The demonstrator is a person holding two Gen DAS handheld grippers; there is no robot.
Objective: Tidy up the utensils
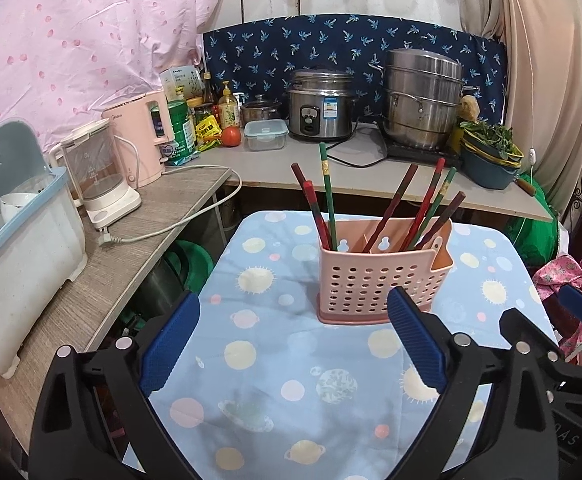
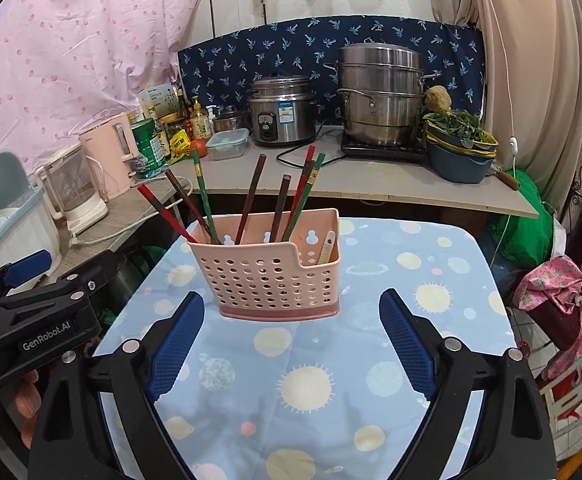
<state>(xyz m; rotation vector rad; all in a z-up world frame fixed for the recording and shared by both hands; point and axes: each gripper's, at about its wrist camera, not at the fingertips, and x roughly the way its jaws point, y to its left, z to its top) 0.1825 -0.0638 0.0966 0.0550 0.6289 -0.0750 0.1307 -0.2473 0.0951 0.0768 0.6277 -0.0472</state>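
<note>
Both my grippers hover spread and empty before the utensil holder.

My left gripper [image 1: 293,322] sits low in the frame, its blue ribbed fingers [image 1: 171,344] wide apart over the pale blue planet-print tablecloth [image 1: 267,400], holding nothing. My right gripper [image 2: 291,320] is posed the same way, level and pointing forward, jaws wide apart and empty. The pink perforated plastic utensil holder [image 2: 269,280] stands upright at frame centre on the cloth, just beyond both sets of fingertips. The red, green and brown chopsticks [image 2: 251,196] lean inside it, fanned outward. In the right wrist view, my left gripper's black body shows at the lower left edge.
</note>
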